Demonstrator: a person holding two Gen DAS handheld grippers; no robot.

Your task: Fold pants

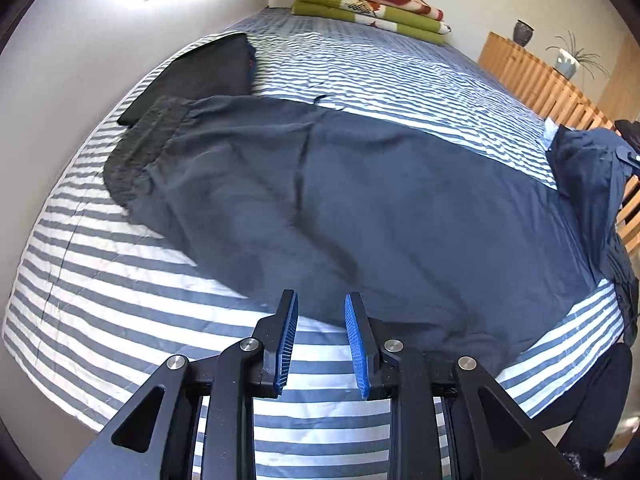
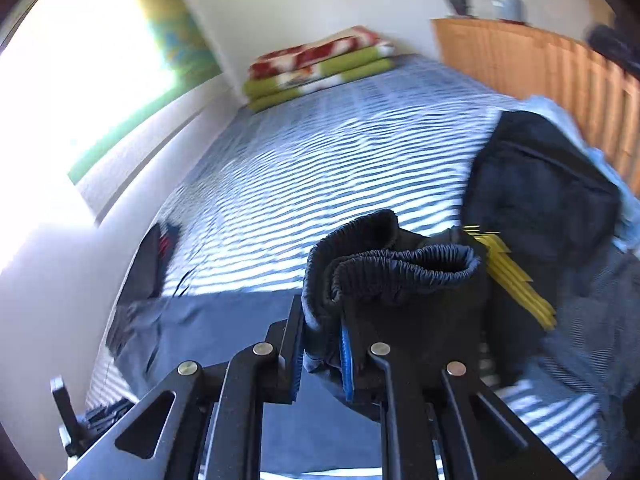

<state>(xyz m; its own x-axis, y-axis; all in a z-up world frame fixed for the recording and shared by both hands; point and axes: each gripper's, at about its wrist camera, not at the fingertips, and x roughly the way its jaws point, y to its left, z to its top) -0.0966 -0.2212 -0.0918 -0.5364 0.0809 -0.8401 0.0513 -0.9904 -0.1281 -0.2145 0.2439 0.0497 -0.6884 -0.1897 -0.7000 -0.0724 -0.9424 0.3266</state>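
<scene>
Domestic bedroom, daylit.

A bed [image 1: 400,68] with a blue-and-white striped cover fills most of both views; folded green, red and white blankets [image 1: 372,4] are stacked at its far end against a plain pale wall. A slatted wooden unit [image 1: 536,76] runs along one side, carrying a dark vase [image 1: 523,33] and a potted plant [image 1: 570,60]. Bright window light and a green curtain [image 2: 172,28] show opposite.
</scene>
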